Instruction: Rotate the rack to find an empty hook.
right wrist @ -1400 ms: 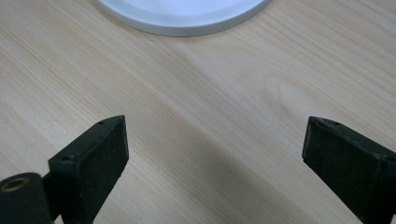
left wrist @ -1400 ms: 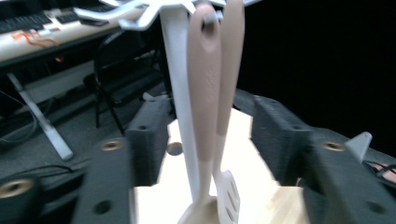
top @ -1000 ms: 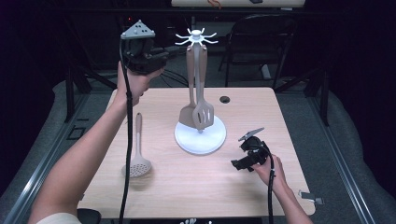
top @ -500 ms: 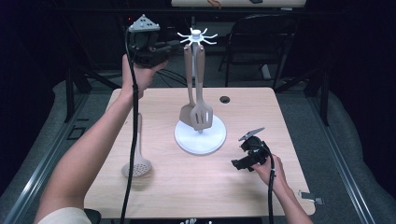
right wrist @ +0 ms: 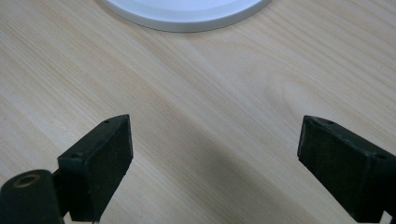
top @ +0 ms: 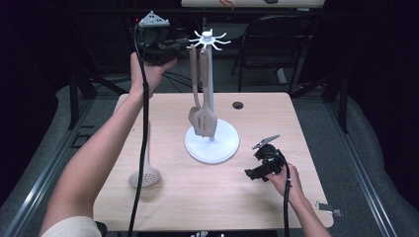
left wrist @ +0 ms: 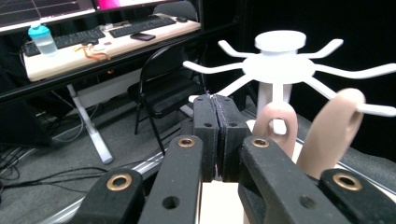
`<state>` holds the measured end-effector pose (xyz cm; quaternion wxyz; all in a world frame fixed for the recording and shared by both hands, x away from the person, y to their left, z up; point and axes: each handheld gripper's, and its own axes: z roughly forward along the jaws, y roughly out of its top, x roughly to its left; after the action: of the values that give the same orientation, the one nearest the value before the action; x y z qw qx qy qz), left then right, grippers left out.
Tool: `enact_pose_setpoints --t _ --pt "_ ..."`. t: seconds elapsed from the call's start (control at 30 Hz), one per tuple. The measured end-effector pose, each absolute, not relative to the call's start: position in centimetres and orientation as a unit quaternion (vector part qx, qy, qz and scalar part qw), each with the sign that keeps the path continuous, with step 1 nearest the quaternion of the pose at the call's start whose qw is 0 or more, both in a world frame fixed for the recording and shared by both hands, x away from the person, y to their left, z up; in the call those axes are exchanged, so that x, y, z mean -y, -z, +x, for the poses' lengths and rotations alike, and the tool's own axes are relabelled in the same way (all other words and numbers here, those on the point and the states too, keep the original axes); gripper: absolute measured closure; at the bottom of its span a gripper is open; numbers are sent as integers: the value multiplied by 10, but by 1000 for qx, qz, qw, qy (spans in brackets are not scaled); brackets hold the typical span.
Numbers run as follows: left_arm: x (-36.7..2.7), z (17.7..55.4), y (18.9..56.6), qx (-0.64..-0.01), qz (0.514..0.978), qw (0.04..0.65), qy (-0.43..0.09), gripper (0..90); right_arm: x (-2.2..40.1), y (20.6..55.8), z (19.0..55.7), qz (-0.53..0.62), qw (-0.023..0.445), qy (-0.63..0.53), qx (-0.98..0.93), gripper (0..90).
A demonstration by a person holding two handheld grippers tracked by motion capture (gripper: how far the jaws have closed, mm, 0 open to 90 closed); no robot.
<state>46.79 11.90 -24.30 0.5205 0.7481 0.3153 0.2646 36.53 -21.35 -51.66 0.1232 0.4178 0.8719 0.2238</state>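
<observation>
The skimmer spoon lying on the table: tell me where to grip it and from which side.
Grip the skimmer spoon on its slim handle, coming straight down from above. It lies flat on the table, handle pointing away from the person, so jaws can close across that narrow shaft; the round slotted bowl looks too wide.

Your left gripper [top: 170,49]: black body, grey three-cornered plate on top, black cable trailing from its rear. Behind its fingers [left wrist: 208,126], four black link bars, each with a brass-ringed pivot and a small plain hole further back; finger pads matt black and finely ribbed.

Your right gripper [top: 249,174]: black, same grey plate above the fingers, black cable behind. Its fingers [right wrist: 100,158]: blocky black pads, with a brass-ringed pivot behind one.

Your arms: bare, with a pale short sleeve at the left shoulder.
</observation>
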Motion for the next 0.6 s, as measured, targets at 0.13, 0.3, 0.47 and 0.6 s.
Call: enact_pose_setpoints --t 0.13,0.3,0.47,0.6 --pt "-122 462 242 -313 746 523 -267 884 213 517 365 419 120 -229 -870 100" --pt "-129 446 242 -303 739 539 -267 883 214 517 365 418 124 -223 -872 100" --pt "-131 427 242 -287 737 547 -274 884 212 518 365 421 118 -235 -868 101" --pt "-130 418 240 -272 738 553 -274 884 211 517 364 423 119 -228 -869 101"
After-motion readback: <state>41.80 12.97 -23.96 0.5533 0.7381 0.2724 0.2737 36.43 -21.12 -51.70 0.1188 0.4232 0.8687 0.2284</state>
